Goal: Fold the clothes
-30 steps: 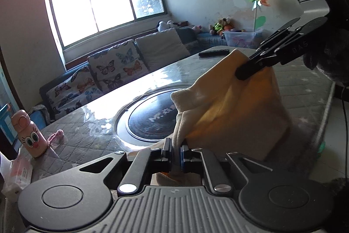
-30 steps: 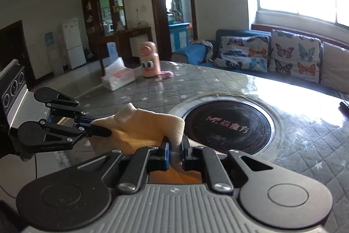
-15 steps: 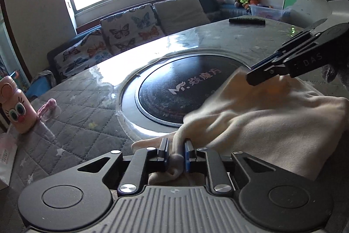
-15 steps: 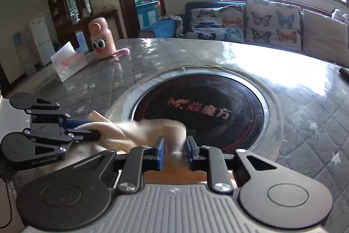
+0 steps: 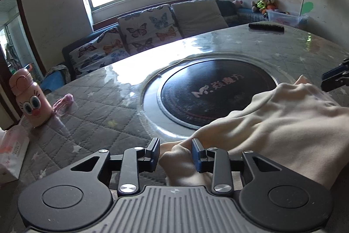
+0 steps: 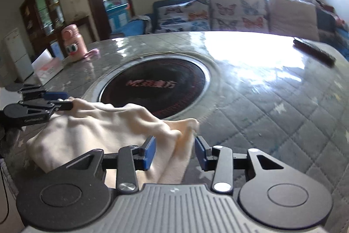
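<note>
I see a cream garment [image 5: 283, 123] lying rumpled on the near edge of a quilted grey table [image 5: 98, 106], its far hem just overlapping the black round hotplate [image 5: 218, 97] set into the tabletop. My left gripper [image 5: 175, 154] sits low over one corner of the cloth; its jaws have just been opening and now stand partly apart, the corner loose between them with no pad pressing. My right gripper [image 6: 174, 153] is the same at the opposite corner — jaws just opened, fabric slack in the gap. I judge both corners were set down here so a fold stays flat. The only containers are at the table's far side — a pink cartoon bottle [image 5: 30, 102], lid closed, contents hidden, and a tissue box [image 5: 11, 154].
</note>
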### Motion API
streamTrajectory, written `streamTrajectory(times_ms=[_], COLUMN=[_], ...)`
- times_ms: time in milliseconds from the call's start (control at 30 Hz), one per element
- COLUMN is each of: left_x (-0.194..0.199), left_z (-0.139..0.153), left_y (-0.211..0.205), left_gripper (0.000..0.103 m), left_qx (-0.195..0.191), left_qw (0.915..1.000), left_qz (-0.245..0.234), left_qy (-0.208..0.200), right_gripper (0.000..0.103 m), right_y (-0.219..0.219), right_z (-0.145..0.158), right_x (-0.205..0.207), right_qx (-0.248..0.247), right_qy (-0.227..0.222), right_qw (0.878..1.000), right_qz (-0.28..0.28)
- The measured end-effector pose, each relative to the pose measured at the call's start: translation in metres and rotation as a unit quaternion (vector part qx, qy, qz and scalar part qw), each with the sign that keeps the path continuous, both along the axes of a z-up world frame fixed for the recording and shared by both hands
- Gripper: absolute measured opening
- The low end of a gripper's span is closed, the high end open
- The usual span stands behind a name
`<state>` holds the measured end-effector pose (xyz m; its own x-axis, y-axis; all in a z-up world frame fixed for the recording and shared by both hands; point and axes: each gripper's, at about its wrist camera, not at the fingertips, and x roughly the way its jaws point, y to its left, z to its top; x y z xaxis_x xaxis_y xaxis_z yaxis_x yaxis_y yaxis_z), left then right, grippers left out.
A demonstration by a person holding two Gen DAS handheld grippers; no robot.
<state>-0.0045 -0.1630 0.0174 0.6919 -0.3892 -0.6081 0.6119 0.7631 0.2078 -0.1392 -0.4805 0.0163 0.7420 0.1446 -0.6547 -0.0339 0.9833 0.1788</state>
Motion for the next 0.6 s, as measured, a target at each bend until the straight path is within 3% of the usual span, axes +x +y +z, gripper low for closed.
streamTrajectory(times_ms=[100, 300, 367, 433, 600], left_x=[0.002, 0.000, 0.001, 0.002, -0.005], left_z=[-0.001, 0.004, 0.007, 0.012, 0.024], left_y=[0.004, 0.009, 0.011, 0.014, 0.016], left_gripper=[0.044, 0.046, 0.046, 0.046, 0.045], left_qx=[-0.002, -0.005, -0.009, -0.015, -0.033], left_qw=[0.9999, 0.9990, 0.9986, 0.9979, 0.9971], left_qz=[0.016, 0.042, 0.051, 0.060, 0.063], left_qy=[0.002, -0.011, -0.015, -0.017, -0.027], right_gripper=[0.028, 0.026, 0.011, 0.006, 0.005], right_y=[0.000, 0.008, 0.011, 0.014, 0.020], right_z=[-0.004, -0.013, -0.015, -0.017, -0.010], right_x=[0.005, 0.017, 0.018, 0.019, 0.015], right_qx=[0.007, 0.010, 0.001, -0.008, -0.049], right_qy=[-0.003, -0.001, -0.002, -0.003, -0.016], right_qw=[1.000, 1.000, 1.000, 1.000, 0.999], right_qz=[-0.002, 0.008, 0.001, -0.005, -0.014])
